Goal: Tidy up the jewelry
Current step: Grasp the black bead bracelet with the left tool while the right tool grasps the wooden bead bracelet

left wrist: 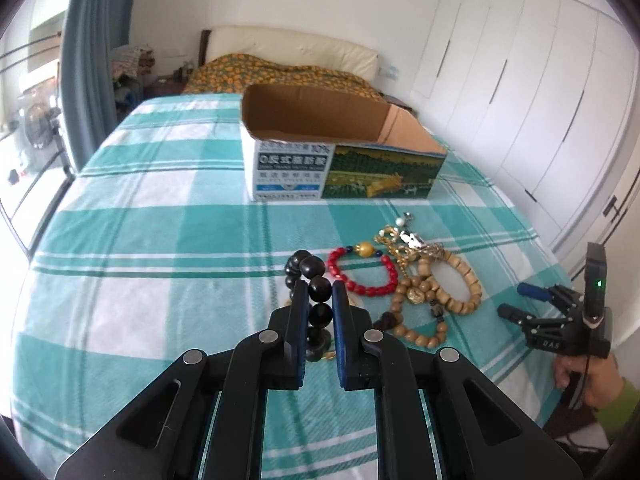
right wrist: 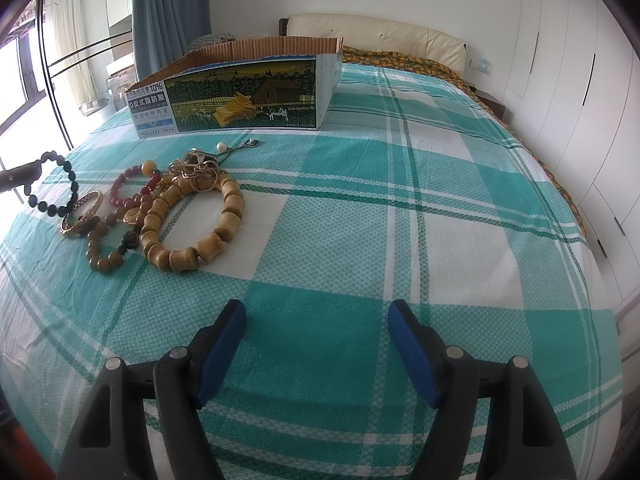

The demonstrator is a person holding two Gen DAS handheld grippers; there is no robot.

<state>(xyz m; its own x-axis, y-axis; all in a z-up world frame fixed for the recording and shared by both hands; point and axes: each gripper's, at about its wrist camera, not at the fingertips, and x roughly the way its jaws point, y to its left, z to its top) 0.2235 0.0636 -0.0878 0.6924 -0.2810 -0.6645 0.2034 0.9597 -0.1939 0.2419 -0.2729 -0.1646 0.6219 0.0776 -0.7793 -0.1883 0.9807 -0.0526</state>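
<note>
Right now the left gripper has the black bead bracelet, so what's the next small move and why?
Probably carry it forward to the open cardboard box. The left gripper is shut on the black bead bracelet, which hangs lifted off the bedspread in the right view, and the box's visible interior looks empty. The right gripper is open and idle.
</note>
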